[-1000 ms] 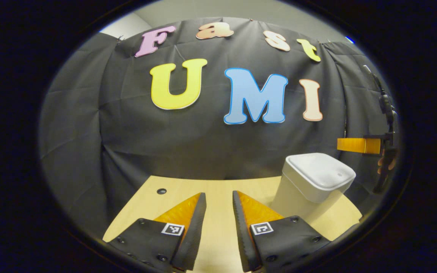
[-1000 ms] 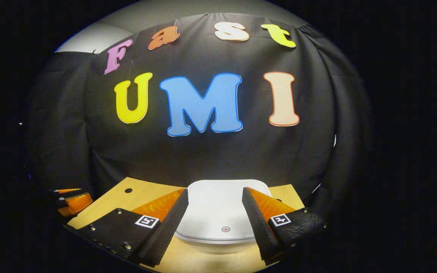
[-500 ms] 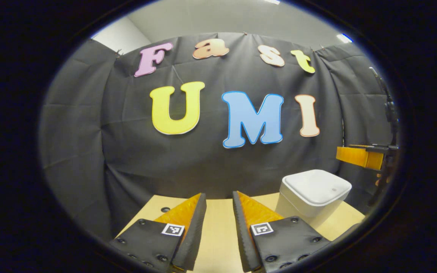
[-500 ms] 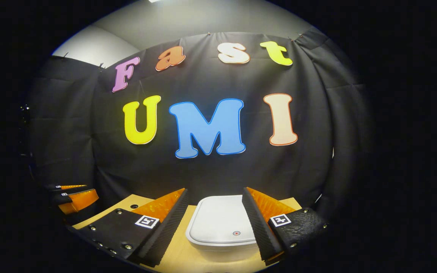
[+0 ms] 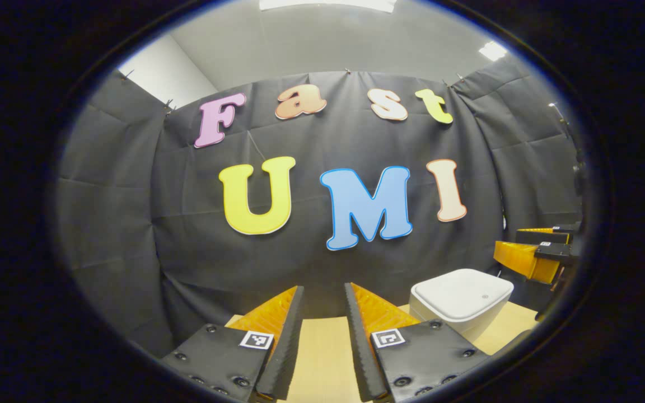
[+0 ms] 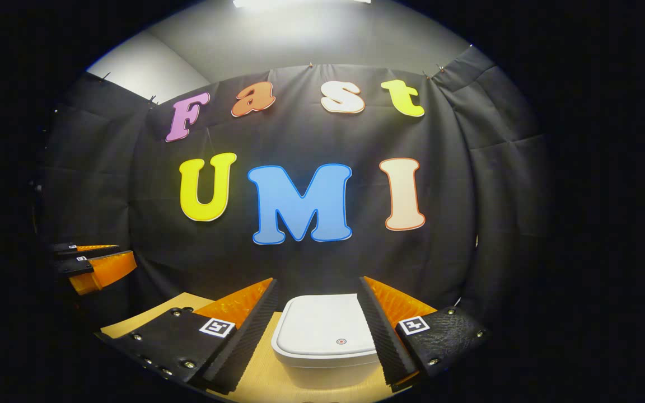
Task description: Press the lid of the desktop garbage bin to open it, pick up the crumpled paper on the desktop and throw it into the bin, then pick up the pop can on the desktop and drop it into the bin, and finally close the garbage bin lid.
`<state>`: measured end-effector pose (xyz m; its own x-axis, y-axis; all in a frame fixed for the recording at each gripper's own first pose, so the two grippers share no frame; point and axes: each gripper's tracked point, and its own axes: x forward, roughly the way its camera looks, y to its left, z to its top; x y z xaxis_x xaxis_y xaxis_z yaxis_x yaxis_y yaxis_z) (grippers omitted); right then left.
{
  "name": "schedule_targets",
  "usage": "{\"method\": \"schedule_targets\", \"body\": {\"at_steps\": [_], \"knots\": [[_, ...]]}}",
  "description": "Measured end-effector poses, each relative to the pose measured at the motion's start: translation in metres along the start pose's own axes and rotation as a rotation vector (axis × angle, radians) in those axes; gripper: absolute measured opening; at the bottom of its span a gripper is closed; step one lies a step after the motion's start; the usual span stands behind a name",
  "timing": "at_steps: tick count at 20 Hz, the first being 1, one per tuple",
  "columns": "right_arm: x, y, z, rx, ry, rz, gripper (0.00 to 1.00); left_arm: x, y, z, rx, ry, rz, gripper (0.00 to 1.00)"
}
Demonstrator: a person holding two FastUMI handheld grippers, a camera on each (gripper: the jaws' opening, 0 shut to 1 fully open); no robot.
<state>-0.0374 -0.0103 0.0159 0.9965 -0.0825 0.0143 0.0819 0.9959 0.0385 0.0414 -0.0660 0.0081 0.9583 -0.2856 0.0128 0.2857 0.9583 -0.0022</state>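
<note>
A white bin with its lid down sits on the wooden desk, at 6 o'clock between the right gripper's 2 parted, empty fingers. The left gripper, narrowly parted and empty, has the bin at about 4 o'clock.

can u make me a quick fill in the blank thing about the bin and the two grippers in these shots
1. The lid of the white garbage bin is ____.
2. The right gripper has its fingers apart with nothing held, so it is ____.
3. In the left gripper view, the garbage bin stands to the ____ of the left gripper.
4. The garbage bin stands on a light wooden ____.

Missing words: closed; open; right; desktop
</note>
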Motion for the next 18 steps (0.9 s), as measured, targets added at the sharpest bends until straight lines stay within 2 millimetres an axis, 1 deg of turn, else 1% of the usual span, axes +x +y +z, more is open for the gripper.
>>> {"method": "schedule_targets", "body": {"at_steps": [3, 6, 10, 11, 12, 13, 16, 17, 18], "knots": [[-0.0036, -0.0031, -0.0016, 0.005, 0.001, -0.016, 0.91, -0.0039, 0.0003, 0.0009, -0.028, -0.011, 0.002, 0.5], [-0.0072, -0.0016, -0.0002, 0.0, -0.009, -0.016, 0.91, -0.0043, 0.0005, -0.002, -0.044, -0.007, 0.003, 0.71], [-0.0093, -0.0007, 0.0, -0.003, -0.014, -0.013, 0.91, -0.0043, 0.0012, -0.004, -0.049, -0.009, 0.003, 0.74], [-0.0083, 0.0003, 0.0001, 0.0, -0.014, -0.009, 0.91, -0.0032, 0.0003, -0.0043, -0.047, -0.007, 0.001, 0.76], [-0.0083, 0.0002, 0.0005, 0.002, -0.016, -0.009, 1.0, -0.0035, 0.0, -0.0046, -0.043, -0.009, 0.004, 0.79], [-0.008, 0.0001, 0.0011, 0.003, -0.017, -0.009, 0.91, -0.0028, 0.0013, -0.003, -0.038, -0.012, 0.009, 0.89], [-0.009, -0.001, 0.0026, 0.006, -0.027, -0.015, 0.92, -0.0034, 0.0033, 0.0001, -0.031, -0.028, 0.017, 0.95], [-0.0089, -0.0015, 0.002, 0.005, -0.027, -0.018, 0.96, -0.0035, 0.003, 0.0004, -0.027, -0.03, 0.019, 0.97], [-0.0099, -0.0026, 0.0017, 0.004, -0.027, -0.023, 0.96, -0.0046, 0.0032, 0.0004, -0.024, -0.031, 0.021, 0.99]]}}
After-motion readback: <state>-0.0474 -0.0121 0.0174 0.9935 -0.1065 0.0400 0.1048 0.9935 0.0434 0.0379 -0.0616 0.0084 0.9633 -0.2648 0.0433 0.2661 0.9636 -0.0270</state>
